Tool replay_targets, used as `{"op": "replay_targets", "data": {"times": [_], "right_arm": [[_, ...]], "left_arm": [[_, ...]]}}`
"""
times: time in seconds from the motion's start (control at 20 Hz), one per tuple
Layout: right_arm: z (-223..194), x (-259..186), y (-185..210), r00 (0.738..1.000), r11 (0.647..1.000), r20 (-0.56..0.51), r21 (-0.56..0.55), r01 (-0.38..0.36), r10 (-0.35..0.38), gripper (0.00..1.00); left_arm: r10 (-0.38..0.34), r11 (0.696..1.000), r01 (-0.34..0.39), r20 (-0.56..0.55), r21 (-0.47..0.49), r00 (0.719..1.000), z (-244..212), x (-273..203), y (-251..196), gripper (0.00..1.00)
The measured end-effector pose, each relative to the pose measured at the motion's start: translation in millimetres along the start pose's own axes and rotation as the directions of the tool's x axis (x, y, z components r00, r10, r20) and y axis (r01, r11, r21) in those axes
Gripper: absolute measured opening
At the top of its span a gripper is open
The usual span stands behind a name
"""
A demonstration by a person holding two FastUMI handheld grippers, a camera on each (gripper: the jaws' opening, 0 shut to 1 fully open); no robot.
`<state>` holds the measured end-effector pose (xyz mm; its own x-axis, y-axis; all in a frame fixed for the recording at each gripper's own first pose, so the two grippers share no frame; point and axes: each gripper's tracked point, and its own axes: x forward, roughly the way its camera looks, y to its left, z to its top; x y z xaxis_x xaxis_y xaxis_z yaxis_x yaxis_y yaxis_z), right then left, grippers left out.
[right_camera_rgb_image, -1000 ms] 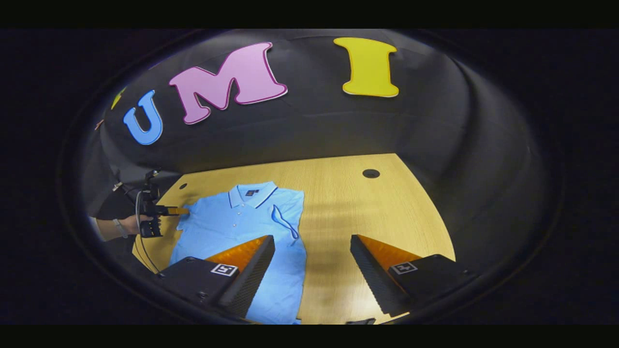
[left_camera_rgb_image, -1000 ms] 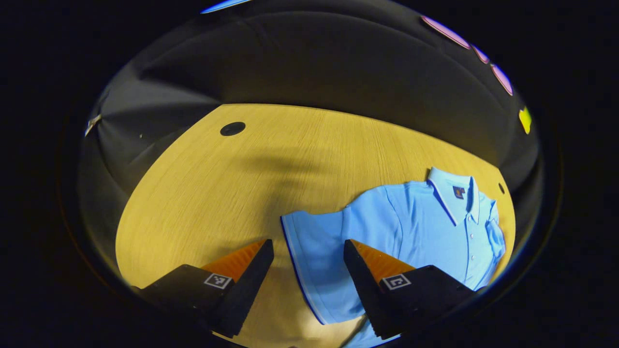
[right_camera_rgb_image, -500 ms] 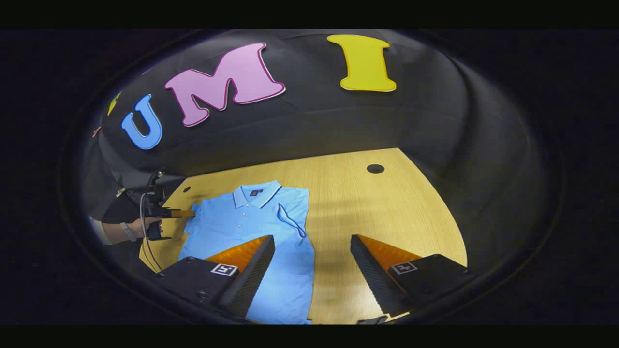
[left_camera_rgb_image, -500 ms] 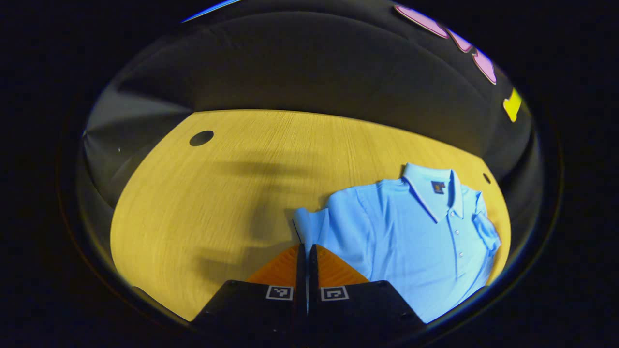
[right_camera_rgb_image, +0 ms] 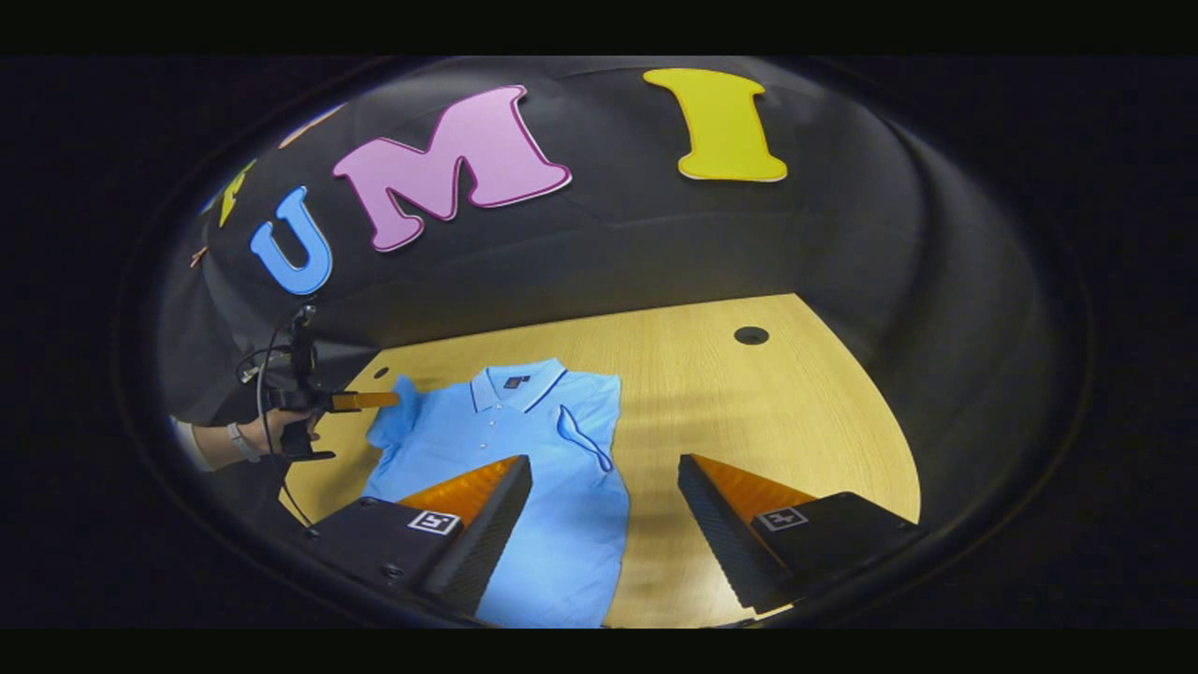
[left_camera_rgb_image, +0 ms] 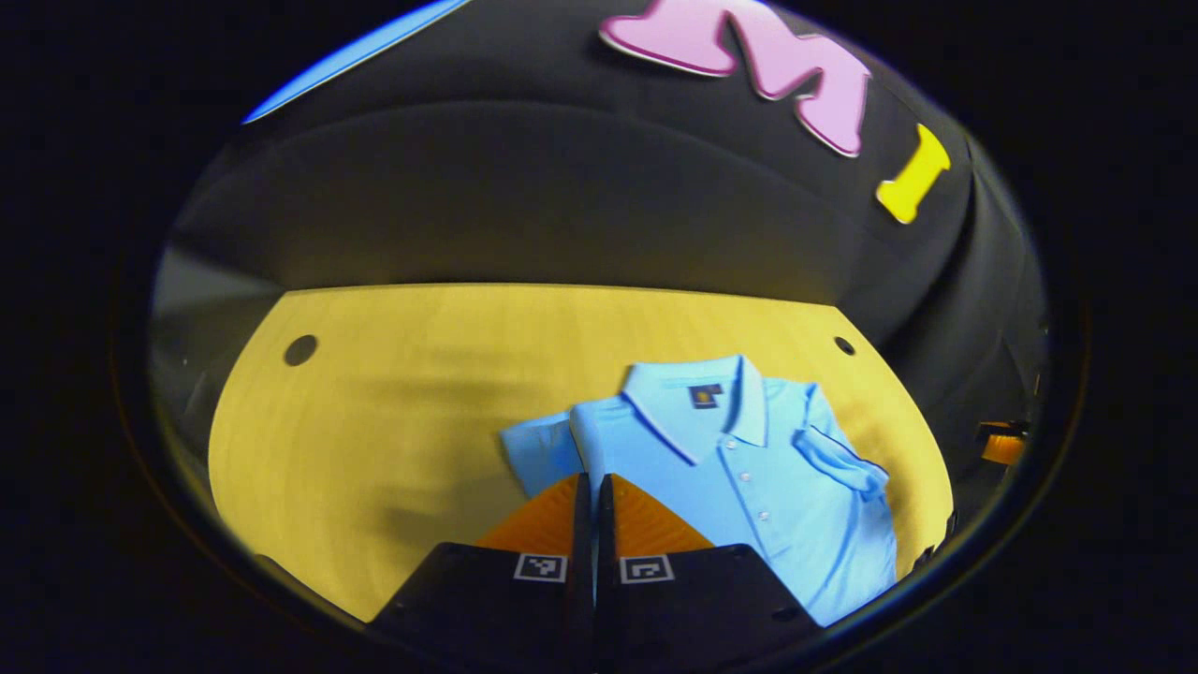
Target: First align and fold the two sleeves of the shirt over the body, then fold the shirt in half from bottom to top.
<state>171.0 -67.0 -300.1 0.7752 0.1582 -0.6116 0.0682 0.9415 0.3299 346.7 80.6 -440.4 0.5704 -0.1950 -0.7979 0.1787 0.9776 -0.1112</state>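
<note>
A light blue polo shirt (left_camera_rgb_image: pixel 739 468) lies face up on the wooden table (left_camera_rgb_image: pixel 393 412), collar toward the back wall. My left gripper (left_camera_rgb_image: pixel 591 479) is shut on the shirt's left sleeve (left_camera_rgb_image: pixel 535 447) and holds it raised off the table. The right gripper view shows that gripper (right_camera_rgb_image: pixel 386 401) pinching the lifted sleeve (right_camera_rgb_image: pixel 393 423) beside the shirt (right_camera_rgb_image: pixel 524 459). The other sleeve (right_camera_rgb_image: pixel 582 436) lies folded over the body. My right gripper (right_camera_rgb_image: pixel 604 465) hangs open above the shirt's right edge with nothing between its fingers.
The table has small round holes (left_camera_rgb_image: pixel 300 350) (right_camera_rgb_image: pixel 751 335) near its back corners. A hand (right_camera_rgb_image: pixel 245 438) with a trailing cable holds the left gripper at the table's left side. Bare wood (right_camera_rgb_image: pixel 767 402) stretches right of the shirt.
My left gripper shut on the left sleeve, then lifted it and swung toward the shirt's body. The right gripper stayed open, almost still.
</note>
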Motion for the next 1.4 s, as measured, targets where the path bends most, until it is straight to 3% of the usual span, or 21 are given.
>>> {"op": "replay_targets", "data": {"times": [0.2, 0.3, 0.5, 0.55, 0.6, 0.9, 1.2, 1.4], "right_arm": [[-3.4, -4.9, -4.6, 1.000, 1.000, -0.006, -0.013, 0.001, -0.001, 0.98], [-5.8, -6.3, -5.2, 1.000, 1.000, -0.009, -0.019, -0.009, 0.009, 0.98], [-25.7, -5.4, -0.1, 0.997, 0.997, -0.046, -0.027, -0.065, 0.064, 0.98], [-31.5, -6.1, 2.7, 0.994, 0.996, -0.061, -0.025, -0.088, 0.087, 0.98], [-35.9, -6.8, 5.5, 0.991, 0.993, -0.073, -0.022, -0.113, 0.112, 0.98], [-69.6, -17.8, 11.1, 0.966, 0.975, -0.138, -0.006, -0.222, 0.219, 0.98], [-123.7, -52.0, 20.9, 0.956, 0.975, -0.193, 0.059, -0.214, 0.221, 0.98], [-167.2, -82.4, 34.4, 0.945, 0.973, -0.236, 0.111, -0.204, 0.225, 0.98]], "left_arm": [[0.056, 0.998, -0.055, -0.107, 0.009, 0.993, -35.0, 35.1, -4.7, 0.07], [0.056, 0.998, -0.062, -0.155, -0.034, 0.986, -48.7, 40.0, -9.0, 0.05], [-0.018, 0.991, 0.001, -0.130, -0.133, 0.991, -46.9, 32.9, -36.8, 0.68], [-0.027, 0.989, 0.009, -0.123, -0.147, 0.992, -43.8, 21.9, -43.7, 0.81], [-0.028, 0.988, 0.010, -0.117, -0.155, 0.993, -42.4, 12.6, -47.7, 0.88], [-0.009, 0.982, 0.003, -0.030, -0.190, 1.000, -53.6, -84.7, -58.7, 0.94], [-0.007, 0.976, -0.010, -0.080, -0.217, 0.997, -148.0, -182.9, -38.2, 0.93], [0.027, 0.970, -0.066, -0.167, -0.234, 0.986, -220.1, -229.2, -6.0, 0.93]]}}
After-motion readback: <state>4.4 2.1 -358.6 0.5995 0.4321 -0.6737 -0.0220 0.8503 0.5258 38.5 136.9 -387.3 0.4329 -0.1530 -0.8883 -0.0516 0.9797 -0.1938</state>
